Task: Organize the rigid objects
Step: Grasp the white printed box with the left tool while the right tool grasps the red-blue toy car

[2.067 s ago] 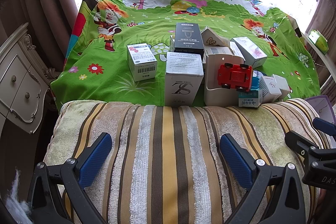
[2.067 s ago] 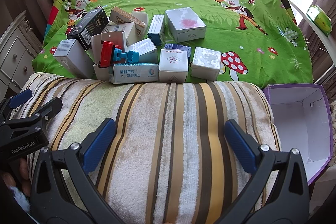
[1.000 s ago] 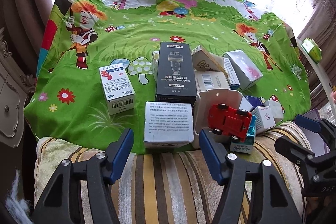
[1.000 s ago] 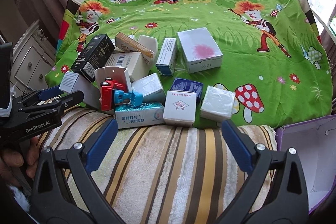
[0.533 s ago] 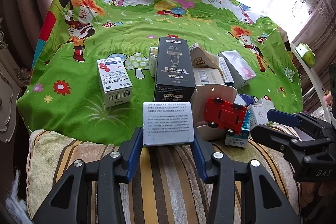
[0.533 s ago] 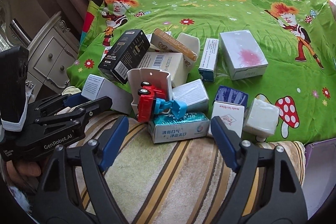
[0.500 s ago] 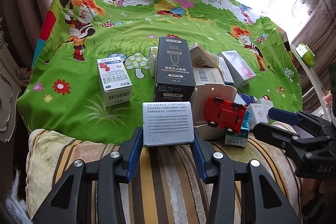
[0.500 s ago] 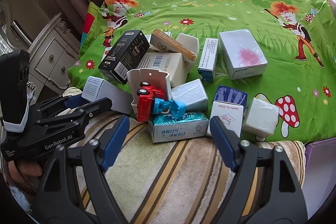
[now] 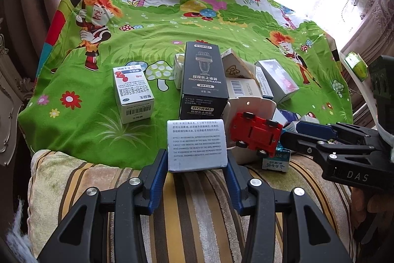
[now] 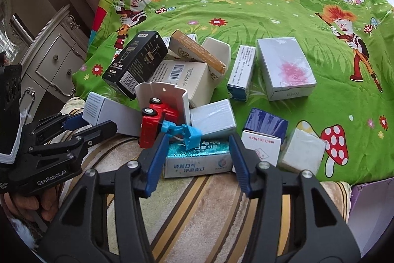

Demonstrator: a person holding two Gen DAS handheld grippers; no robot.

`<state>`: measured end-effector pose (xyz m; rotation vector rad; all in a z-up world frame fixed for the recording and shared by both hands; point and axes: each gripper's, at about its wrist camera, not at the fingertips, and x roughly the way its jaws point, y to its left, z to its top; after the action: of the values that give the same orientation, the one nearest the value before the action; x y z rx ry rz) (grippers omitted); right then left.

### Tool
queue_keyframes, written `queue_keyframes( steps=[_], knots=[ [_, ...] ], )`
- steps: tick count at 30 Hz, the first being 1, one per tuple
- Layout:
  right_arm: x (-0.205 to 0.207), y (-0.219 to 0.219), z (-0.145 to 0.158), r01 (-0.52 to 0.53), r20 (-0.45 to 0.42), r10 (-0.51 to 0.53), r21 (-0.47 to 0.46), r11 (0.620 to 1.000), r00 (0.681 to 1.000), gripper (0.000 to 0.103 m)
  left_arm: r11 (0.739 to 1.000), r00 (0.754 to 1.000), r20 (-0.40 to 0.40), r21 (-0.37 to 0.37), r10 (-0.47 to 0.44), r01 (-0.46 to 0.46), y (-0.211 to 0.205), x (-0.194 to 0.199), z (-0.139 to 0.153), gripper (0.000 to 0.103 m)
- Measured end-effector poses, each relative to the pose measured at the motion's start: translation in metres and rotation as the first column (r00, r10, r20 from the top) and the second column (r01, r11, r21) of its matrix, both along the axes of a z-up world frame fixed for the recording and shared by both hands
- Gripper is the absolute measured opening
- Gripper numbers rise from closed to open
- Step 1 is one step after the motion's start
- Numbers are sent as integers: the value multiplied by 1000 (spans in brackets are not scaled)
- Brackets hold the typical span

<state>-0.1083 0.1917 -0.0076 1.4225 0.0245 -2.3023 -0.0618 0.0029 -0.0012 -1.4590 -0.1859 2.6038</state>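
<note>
Left hand-held gripper [image 9: 197, 165] clamps a white box [image 9: 196, 144] at the green cloth's [image 9: 172, 26] near edge, above a striped towel [image 9: 197, 213]. Black box [image 9: 203, 80] just behind. Red car [image 9: 256, 136] beside, right. Right hand-held gripper [image 9: 295, 133] reaches the car's far side.

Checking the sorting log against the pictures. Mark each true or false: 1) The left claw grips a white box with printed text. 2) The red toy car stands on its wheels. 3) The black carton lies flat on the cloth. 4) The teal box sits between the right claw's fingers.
1) True: the left claw clamps the white box.
2) False: the red toy car is tipped, wheels sideways.
3) False: the black carton leans on other boxes.
4) True: the teal box sits within the right claw.
</note>
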Motion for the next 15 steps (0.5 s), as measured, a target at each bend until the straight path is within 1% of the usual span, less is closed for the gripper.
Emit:
queue_keyframes(
  steps=[2,4,7,9,10,13,15],
  knots=[
    [-3,2,-3,4,14,-4,-6,1000,1000,55,1000,1000,-1,4,1,-1,-1,0,0,46],
    [-5,-1,-5,-7,21,7,-2,1000,1000,51,1000,1000,-2,3,0,0,-1,0,0,46],
    [-6,-7,-5,-31,17,31,3,1000,999,49,1000,1000,-3,6,-1,1,-1,0,-1,46],
    [-7,-11,-6,-48,13,47,15,999,999,39,1000,1000,-3,8,0,0,-1,0,-1,46],
    [-7,-13,-7,-55,14,55,23,998,998,37,1000,1000,-4,8,0,0,-1,0,-1,46],
    [-6,-19,-8,-78,7,78,31,996,997,23,1000,1000,-2,12,-1,1,-2,0,-1,46],
    [-6,-21,-8,-86,9,86,34,996,996,17,1000,1000,-3,11,-1,1,-2,-1,-2,46]
  ],
)
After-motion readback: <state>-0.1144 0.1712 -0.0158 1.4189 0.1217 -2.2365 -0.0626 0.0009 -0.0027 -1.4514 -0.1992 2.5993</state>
